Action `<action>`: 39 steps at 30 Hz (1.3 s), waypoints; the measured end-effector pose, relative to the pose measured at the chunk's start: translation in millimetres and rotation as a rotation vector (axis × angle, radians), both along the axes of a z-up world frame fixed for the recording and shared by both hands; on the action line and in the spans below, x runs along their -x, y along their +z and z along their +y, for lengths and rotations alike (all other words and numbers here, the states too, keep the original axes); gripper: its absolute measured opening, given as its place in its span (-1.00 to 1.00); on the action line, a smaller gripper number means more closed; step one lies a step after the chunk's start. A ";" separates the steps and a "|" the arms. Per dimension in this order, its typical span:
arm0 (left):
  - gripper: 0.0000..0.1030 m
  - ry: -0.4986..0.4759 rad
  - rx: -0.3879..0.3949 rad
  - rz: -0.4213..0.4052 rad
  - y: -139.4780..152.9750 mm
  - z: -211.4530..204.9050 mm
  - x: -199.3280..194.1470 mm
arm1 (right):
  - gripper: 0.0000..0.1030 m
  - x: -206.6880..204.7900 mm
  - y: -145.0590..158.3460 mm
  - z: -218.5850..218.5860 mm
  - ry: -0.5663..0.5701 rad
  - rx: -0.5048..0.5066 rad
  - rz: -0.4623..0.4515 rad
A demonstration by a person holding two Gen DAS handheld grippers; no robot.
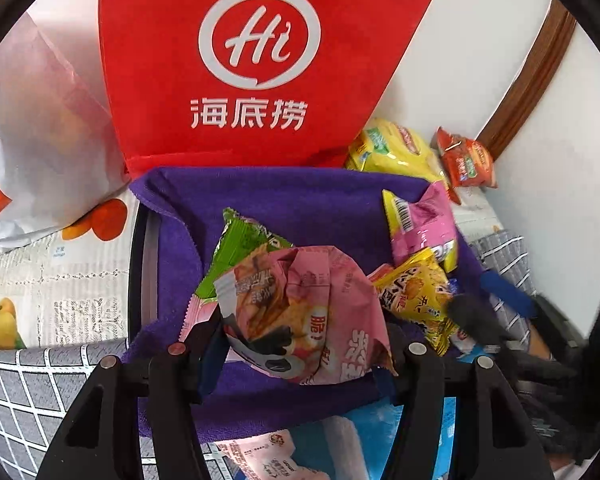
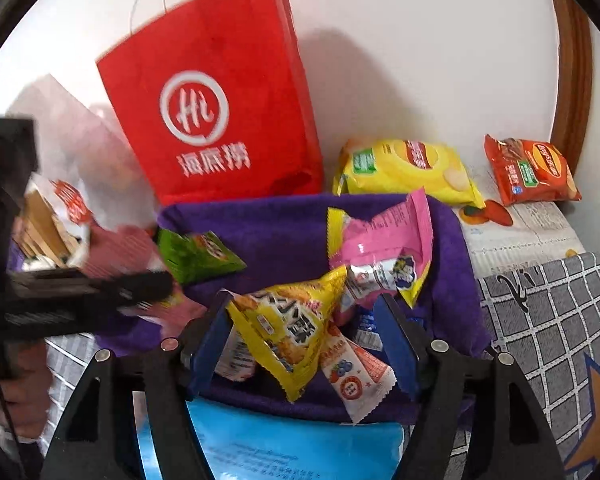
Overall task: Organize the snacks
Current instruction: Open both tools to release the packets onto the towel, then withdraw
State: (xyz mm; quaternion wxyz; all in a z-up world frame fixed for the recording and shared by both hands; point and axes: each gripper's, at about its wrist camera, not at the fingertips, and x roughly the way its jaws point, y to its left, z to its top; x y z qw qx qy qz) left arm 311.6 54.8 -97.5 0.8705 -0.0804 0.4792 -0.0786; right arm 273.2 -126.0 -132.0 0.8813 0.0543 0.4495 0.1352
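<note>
A: Snacks sit piled in the purple bin (image 1: 283, 208), and the left tongs (image 1: 300, 344) are clamped on a crumpled pink packet (image 1: 300, 312) just above it.

B: Right view adds the red bag's (image 2: 215, 120) handles and both chip bags, yellow (image 2: 408, 172) and orange (image 2: 530, 170). Right tongs (image 2: 304, 340) are spread wide around a yellow packet (image 2: 287, 332); whether they touch it, I can't tell.

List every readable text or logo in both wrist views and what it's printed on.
"Hi" in a ring, with "海底捞" below: red paper bag.
"脆!": pink snack packet between the left gripper fingers.
Yellow chip bag and orange-red chip bag: logos too blurred to read.
Yellow packet at the right gripper: large characters only partly visible.
Newspaper: print too small.
</note>
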 end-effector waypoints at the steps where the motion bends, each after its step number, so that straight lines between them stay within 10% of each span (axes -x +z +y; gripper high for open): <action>1: 0.15 -0.004 0.006 0.006 -1.1 -0.3 -0.4 | 0.43 2.1 5.2 -1.1 0.001 -0.010 -0.020; 25: 0.54 -0.051 0.103 -0.121 52.4 -3.1 27.7 | 0.46 52.6 68.3 -3.5 -0.035 0.031 -0.140; 39: 0.54 -0.032 0.039 -0.214 99.8 -1.0 66.9 | 0.46 139.2 71.1 -13.4 -0.043 0.061 -0.033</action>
